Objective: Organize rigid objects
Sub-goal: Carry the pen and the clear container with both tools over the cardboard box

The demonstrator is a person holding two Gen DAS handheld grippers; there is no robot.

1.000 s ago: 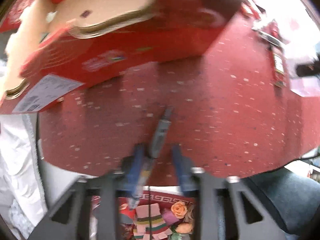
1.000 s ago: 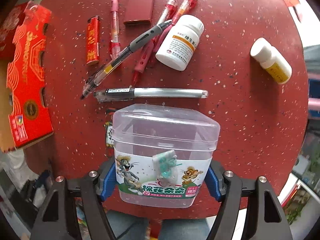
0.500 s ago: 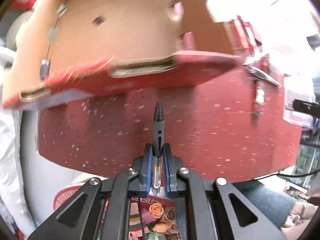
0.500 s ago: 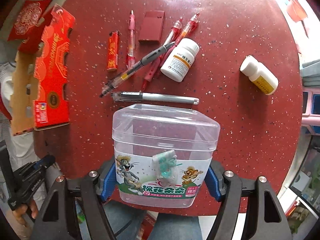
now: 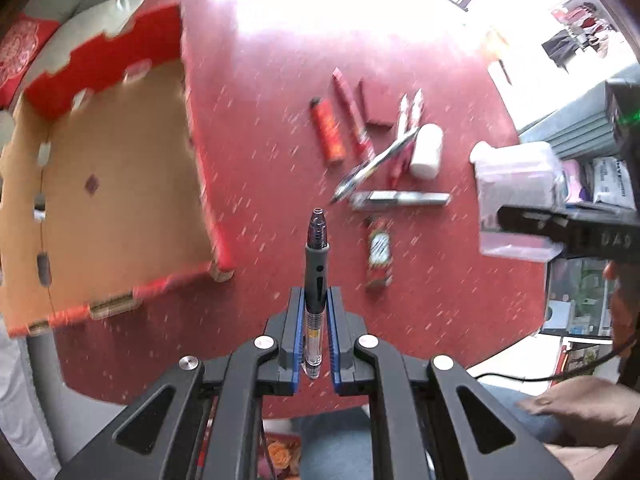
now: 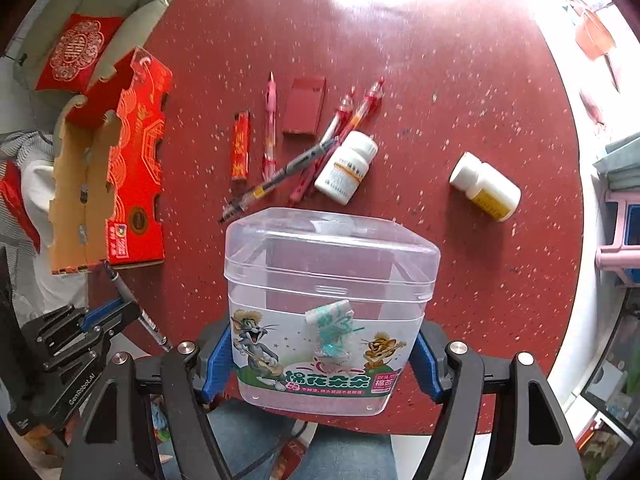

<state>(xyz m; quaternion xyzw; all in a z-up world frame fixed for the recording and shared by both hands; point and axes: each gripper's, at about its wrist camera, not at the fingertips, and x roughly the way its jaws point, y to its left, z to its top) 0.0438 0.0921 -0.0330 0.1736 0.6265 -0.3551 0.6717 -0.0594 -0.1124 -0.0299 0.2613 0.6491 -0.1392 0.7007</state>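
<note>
My left gripper point(image 5: 314, 300) is shut on a black-grip pen point(image 5: 315, 264) that points forward above the red table point(image 5: 260, 128). The open red cardboard box point(image 5: 108, 168) lies to its left. My right gripper point(image 6: 324, 344) is shut on a clear plastic cartoon box point(image 6: 328, 308), held above the table's near edge. Beyond it lie several pens point(image 6: 280, 178), a red lighter point(image 6: 240, 146), a dark red case point(image 6: 304, 106) and two white bottles point(image 6: 346, 168) point(image 6: 486, 186). The left gripper with its pen point(image 6: 134, 304) shows at the lower left of the right wrist view.
A small red packet point(image 5: 379, 256) lies on the table right of the held pen. A sofa with a red cushion point(image 6: 74, 56) stands beyond the table's left side. A pink stool point(image 6: 620, 232) is at the right. The person's legs are below the near edge.
The left gripper has closed on the pen, lifted it and pulled back and swung right, away from the red box. The right gripper has risen higher with the clear box.
</note>
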